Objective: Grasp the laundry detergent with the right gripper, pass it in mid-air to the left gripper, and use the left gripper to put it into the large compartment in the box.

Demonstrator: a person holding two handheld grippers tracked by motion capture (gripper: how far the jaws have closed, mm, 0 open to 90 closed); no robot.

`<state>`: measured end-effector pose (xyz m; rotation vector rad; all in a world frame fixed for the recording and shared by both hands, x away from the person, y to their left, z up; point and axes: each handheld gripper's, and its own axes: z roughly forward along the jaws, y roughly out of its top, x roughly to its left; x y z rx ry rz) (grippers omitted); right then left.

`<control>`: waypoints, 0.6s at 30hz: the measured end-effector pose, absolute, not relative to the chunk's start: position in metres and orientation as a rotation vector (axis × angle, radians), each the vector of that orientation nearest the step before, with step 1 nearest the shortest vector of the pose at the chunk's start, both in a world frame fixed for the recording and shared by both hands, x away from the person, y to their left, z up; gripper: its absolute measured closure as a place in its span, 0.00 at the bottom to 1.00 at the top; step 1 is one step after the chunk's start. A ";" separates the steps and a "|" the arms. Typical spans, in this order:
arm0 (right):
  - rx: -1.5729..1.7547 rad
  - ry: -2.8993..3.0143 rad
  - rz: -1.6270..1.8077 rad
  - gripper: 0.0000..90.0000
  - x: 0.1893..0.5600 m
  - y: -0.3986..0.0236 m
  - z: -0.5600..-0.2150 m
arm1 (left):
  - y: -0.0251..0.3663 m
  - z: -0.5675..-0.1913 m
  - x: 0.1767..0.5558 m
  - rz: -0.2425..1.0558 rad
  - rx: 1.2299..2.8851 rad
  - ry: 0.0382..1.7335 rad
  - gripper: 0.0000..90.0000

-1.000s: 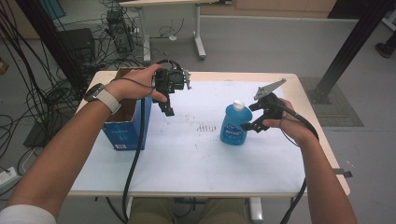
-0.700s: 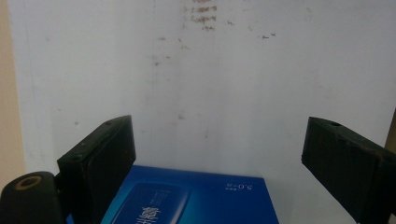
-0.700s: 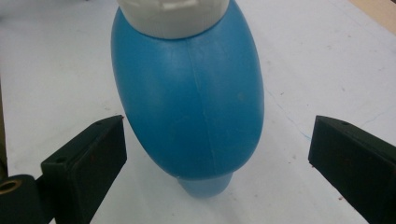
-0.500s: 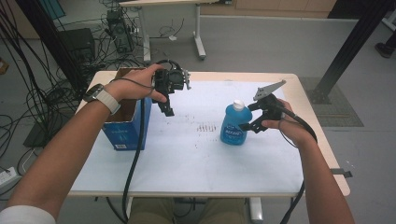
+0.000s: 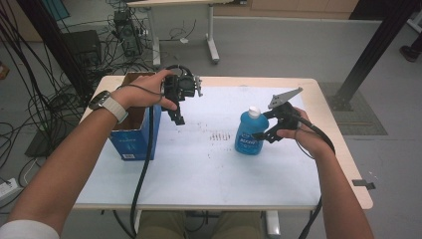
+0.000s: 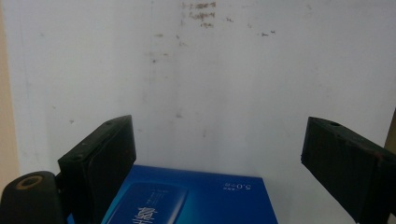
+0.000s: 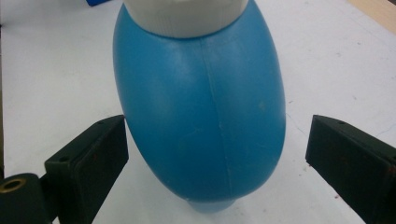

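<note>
Right gripper (image 5: 260, 130) at a blue bottle (image 5: 247, 133); left gripper (image 5: 177, 113) held over the table (image 5: 209, 169) beside a blue box (image 5: 133, 130).

High view: the bottle stands upright right of the table's middle, the right gripper just beside it at its right; the box stands at the left edge, its top open. Left gripper view: the jaws stand wide apart with nothing between them, the box (image 6: 196, 198) below, above the white tabletop. Right gripper view: the bottle (image 7: 201, 107) sits between the spread jaws, a gap on either side, white cap (image 7: 184, 14) on top.
</note>
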<state>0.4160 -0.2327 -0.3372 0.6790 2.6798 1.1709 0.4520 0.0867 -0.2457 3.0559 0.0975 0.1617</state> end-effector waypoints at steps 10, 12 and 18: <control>0.679 2.678 1.186 0.07 0.416 -0.231 -0.343 | 0.086 -0.247 0.452 0.159 3.055 0.096 0.11; 0.681 2.675 1.194 0.07 0.416 -0.231 -0.344 | 0.086 -0.247 0.452 0.157 3.057 0.098 0.11; 0.683 2.672 1.201 0.08 0.417 -0.230 -0.348 | 0.086 -0.249 0.452 0.152 3.055 0.104 0.11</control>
